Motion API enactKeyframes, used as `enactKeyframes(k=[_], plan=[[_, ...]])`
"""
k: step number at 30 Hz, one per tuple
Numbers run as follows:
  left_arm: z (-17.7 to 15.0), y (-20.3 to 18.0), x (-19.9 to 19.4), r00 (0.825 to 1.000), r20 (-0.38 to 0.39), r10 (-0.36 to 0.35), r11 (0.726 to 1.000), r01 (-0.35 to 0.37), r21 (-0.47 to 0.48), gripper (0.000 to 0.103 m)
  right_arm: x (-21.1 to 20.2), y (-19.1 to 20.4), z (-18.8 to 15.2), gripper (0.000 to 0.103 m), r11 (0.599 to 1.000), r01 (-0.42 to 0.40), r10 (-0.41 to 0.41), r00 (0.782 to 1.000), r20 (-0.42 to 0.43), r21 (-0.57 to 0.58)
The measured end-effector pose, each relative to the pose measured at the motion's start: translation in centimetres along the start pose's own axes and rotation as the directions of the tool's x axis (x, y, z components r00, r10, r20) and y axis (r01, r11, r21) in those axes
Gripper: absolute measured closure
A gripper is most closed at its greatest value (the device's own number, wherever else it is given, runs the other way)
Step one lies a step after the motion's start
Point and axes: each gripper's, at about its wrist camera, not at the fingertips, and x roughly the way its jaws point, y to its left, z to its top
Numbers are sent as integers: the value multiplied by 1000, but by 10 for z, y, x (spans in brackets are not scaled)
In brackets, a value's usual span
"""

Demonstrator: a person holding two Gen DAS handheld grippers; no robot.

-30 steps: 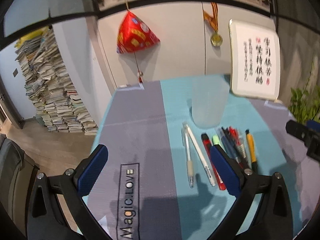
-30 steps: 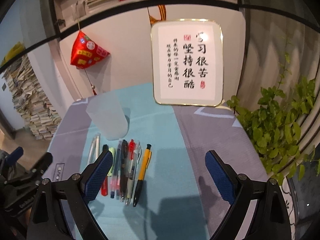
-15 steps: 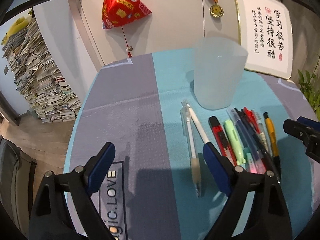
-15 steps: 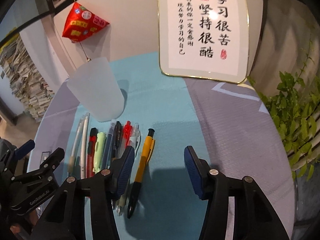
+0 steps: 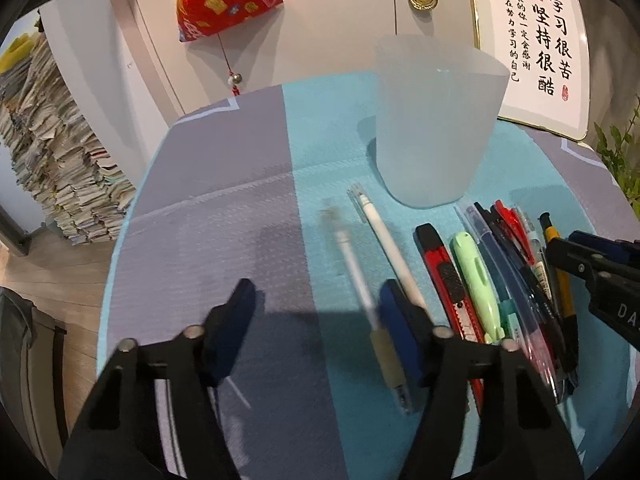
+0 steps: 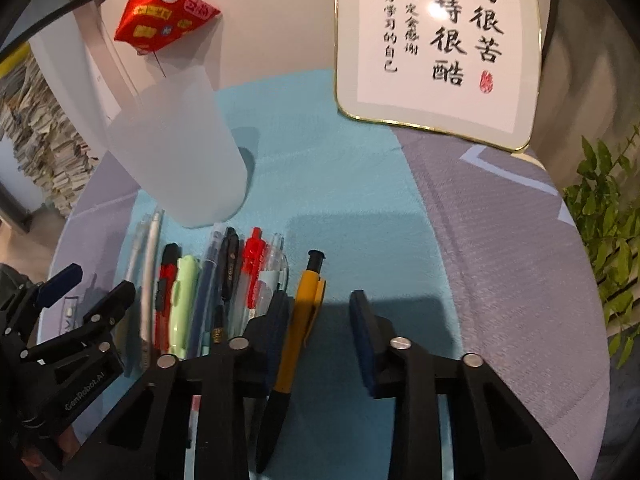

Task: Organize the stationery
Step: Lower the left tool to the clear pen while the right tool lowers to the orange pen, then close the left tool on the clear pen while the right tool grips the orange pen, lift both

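A: Where are your left tongs (image 5: pixel 316 316)?

B: Low over the bench (image 5: pixel 224 168), jaws standing apart. The clear pen with the tan grip (image 5: pixel 362 292) lies between them, close against the right pad; no pad visibly presses it.

A: And your right tongs (image 6: pixel 320 320)?

B: Parted more narrowly, straddling the yellow pen (image 6: pixel 302 320). Its barrel lies hard by the left pad, with a gap to the right one.

A: The rest of the stationery?

B: In a row beside it: white pen (image 5: pixel 390 248), red utility knife (image 5: pixel 446 276), green highlighter (image 5: pixel 476 276), then blue, black and red pens. The frosted cup (image 5: pixel 434 124) stands upright just behind the row.
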Motion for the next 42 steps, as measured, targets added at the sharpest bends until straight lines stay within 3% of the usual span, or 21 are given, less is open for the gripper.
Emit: enactKeyframes(k=[4,5,6,8,12,14,21,26,28,29,31,37,42], plan=[[5,3,5,1000,-3,-26,999,26,-29,55,1,2,2,74,1000,6,-6,1000,4,-7],[6,5,6,999,-3,-38,999,38,-38,60,2,4,3,74,1000,16,-16,1000,9,-18],[7,6,7,998,-3,-56,997,56,-45,71,2,6,2,83,999,31,-31,999,13,-33],[8,8,8,992,-3,-123,991,122,-62,84,2,8,0,85,999,23,-22,1000,16,-49],[4,5,4,990,-5,-139,989,139,-44,89,0,7,-2,88,998,-59,59,998,-5,-26],[-1,6,-1,983,-19,-185,982,184,-44,91,-3,6,-4,88,997,-71,71,997,-4,-27],[-21,3,-24,978,-62,-202,979,203,12,92,-20,-5,-16,88,992,-129,129,992,-3,-13],[-23,1,-35,982,-43,-186,981,188,40,89,-19,-9,-21,88,990,-141,141,990,-5,14],[-20,0,-33,986,-32,-163,985,165,54,81,-21,-8,-23,88,990,-143,143,990,-1,16],[-18,2,-31,987,-31,-158,986,159,57,66,-23,-9,-24,88,989,-145,145,989,1,16],[-15,1,-28,991,-23,-131,990,132,57,52,-25,-10,-26,88,989,-146,146,989,4,17],[-5,-11,-14,992,-36,-123,987,126,102,54,-28,-16,-29,88,988,-151,151,988,4,29],[-4,-12,-7,988,-61,-143,983,148,105,70,-30,-16,-29,88,988,-151,150,989,8,34]])
